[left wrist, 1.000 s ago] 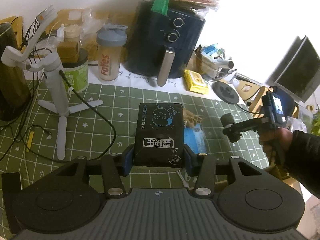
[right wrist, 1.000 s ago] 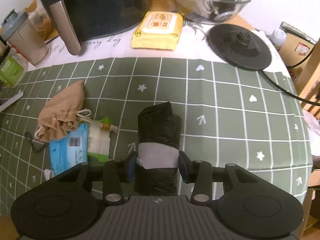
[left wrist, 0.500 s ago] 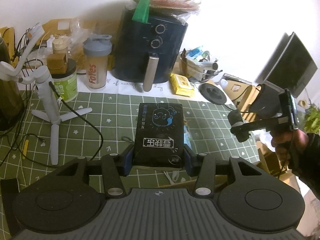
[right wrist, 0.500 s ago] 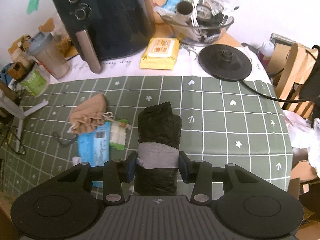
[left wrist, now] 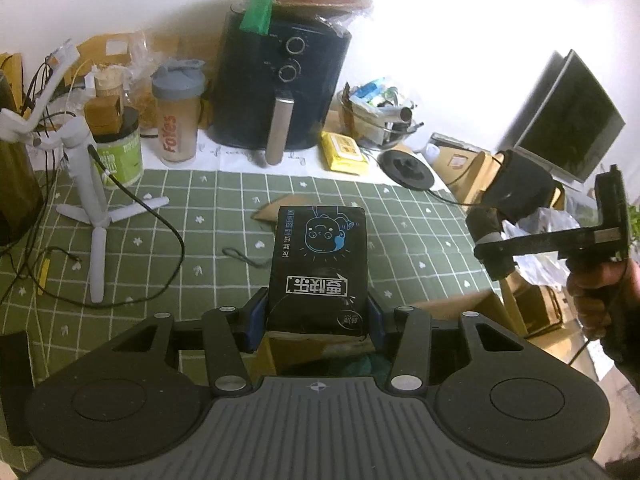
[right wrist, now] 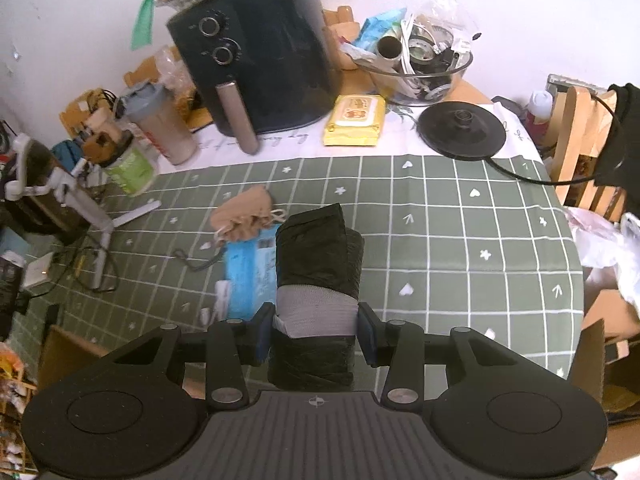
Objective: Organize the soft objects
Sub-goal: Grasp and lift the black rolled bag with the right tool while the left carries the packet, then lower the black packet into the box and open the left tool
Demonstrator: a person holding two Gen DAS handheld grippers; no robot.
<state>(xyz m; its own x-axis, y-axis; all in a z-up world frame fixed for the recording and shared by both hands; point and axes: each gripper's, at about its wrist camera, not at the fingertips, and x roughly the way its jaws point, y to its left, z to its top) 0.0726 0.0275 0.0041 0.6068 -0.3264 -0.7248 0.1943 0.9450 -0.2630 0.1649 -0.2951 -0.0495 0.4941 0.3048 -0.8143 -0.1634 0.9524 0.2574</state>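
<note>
My left gripper (left wrist: 318,316) is shut on a black soft packet (left wrist: 320,252) with a cartoon face, held above the green checked tablecloth (left wrist: 208,216) near its front edge. My right gripper (right wrist: 316,328) is shut on a black rolled bag with a grey band (right wrist: 316,264), high over the table. In the left wrist view that roll (left wrist: 516,188) shows at the right, with a person's hand (left wrist: 600,296) on the grip. On the cloth lie a tan drawstring pouch (right wrist: 244,220) and a blue packet (right wrist: 248,272).
At the back stand a black air fryer (left wrist: 280,88), a shaker bottle (left wrist: 176,116), a green jar (left wrist: 120,156), a yellow wipes pack (right wrist: 356,120), a black round base (right wrist: 460,128) and a glass bowl (right wrist: 424,68). A white tripod (left wrist: 92,200) with cables stands left. Cardboard boxes (right wrist: 68,352) sit below the table edge.
Both grippers have lifted and pulled back from the table with their loads; the right one rose far more. The left packet now hangs at the table's front edge over a cardboard box.
</note>
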